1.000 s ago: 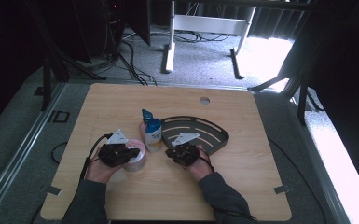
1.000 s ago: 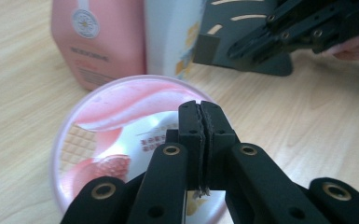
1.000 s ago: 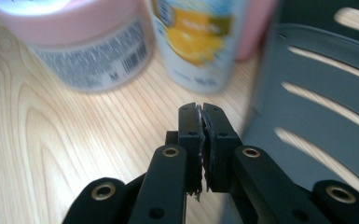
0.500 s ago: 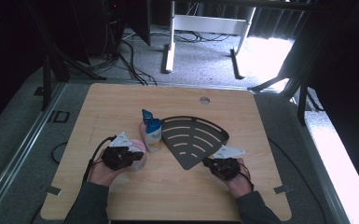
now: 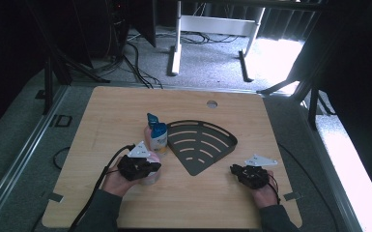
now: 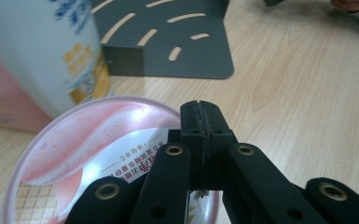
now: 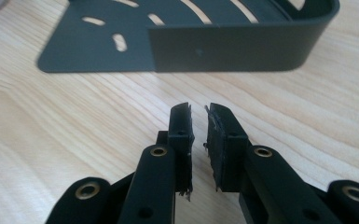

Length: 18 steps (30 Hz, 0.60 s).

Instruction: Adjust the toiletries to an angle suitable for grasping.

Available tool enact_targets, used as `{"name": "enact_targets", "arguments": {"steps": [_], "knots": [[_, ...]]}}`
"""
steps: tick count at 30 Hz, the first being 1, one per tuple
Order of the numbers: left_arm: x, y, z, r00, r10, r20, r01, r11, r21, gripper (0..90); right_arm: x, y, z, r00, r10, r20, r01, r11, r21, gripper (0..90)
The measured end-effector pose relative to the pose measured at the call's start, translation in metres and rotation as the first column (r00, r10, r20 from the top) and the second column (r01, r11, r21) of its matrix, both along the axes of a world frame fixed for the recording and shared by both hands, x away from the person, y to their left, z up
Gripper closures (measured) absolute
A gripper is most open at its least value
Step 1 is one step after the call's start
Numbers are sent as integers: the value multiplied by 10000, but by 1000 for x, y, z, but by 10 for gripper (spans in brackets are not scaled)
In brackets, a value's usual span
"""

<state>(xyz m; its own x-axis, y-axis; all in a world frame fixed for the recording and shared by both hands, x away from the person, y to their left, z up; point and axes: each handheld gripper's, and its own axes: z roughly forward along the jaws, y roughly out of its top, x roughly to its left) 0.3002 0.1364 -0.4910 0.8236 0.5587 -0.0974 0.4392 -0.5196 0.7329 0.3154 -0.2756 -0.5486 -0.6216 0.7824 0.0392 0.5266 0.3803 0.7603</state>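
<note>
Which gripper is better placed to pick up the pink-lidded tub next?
Left. The left gripper, jaws shut, sits right over the pink-lidded tub; the right gripper is across the table beyond the dark tray.

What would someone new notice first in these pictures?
Probably the dark slotted fan-shaped tray in the middle of the wooden table, with a blue-capped bottle upright just beside its left edge. Next, the left tool, jaws shut, poised over a pink lidded tub near the table's front. The right tool, slightly open and holding nothing, sits right of the tray.
</note>
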Motion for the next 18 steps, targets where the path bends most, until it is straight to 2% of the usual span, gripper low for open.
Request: {"name": "enact_targets", "arguments": {"steps": [9,18], "knots": [[-3,-17,-2,9992,-386,57,387,9991,-196,897,5,-2,-7,9996,-269,-66,268,9995,-158,737],[-8,-32,-1,9980,-567,281,567,9984,15,896,6,-3,-9,9996,-276,-23,276,9996,-103,698]]}}
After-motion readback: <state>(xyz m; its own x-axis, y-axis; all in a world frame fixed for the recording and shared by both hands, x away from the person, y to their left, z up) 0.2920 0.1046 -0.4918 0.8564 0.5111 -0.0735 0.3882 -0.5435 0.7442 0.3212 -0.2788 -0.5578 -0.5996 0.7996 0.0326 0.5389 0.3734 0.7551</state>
